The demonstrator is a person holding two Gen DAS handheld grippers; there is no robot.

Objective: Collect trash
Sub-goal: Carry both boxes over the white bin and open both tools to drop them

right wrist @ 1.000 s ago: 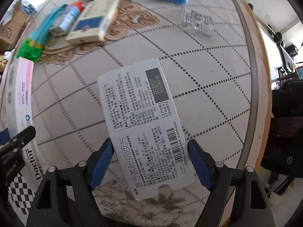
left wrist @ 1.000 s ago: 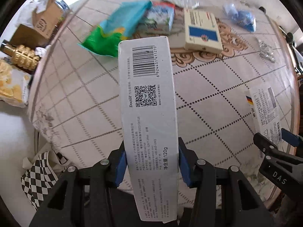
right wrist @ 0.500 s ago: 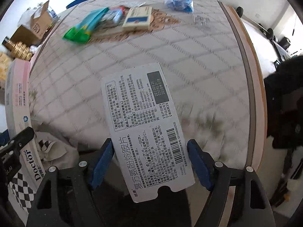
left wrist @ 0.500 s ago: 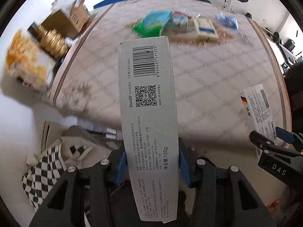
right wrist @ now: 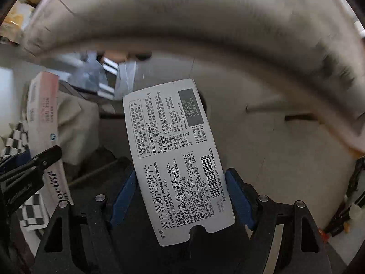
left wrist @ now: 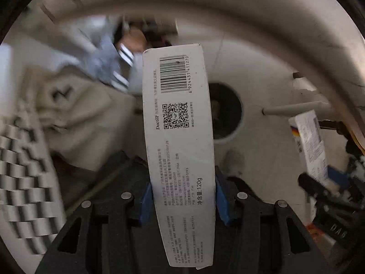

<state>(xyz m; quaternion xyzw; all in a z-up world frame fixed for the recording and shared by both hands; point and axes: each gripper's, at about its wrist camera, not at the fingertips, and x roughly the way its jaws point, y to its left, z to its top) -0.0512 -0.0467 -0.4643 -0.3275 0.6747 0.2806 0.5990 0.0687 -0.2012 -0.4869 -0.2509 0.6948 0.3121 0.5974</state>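
My left gripper (left wrist: 181,196) is shut on a long white toothpaste box (left wrist: 178,118) with a barcode and a QR code; the box sticks out forward, pointing down. My right gripper (right wrist: 180,196) is shut on a flat white medicine carton (right wrist: 173,150) with black print, which sits tilted between the blue pads. Each gripper shows in the other's view: the right one with its carton (left wrist: 310,146) at the right, the left one with the toothpaste box (right wrist: 45,123) at the left. Both hang over the floor beside a black-and-white checkered bag (left wrist: 22,182) with beige cloth (left wrist: 79,114).
The table's pale rim (left wrist: 251,11) arcs across the top of both views (right wrist: 182,22). A dark round shape (left wrist: 225,109) lies on the floor under the toothpaste box. Blurred blue-and-white items (left wrist: 114,68) lie beyond the beige cloth. The checkered bag (right wrist: 13,141) lies at the left.
Both grippers have left the tabletop and dropped past its edge; the views now show the floor and the bag instead of the table's trash. Both boxes stay gripped.
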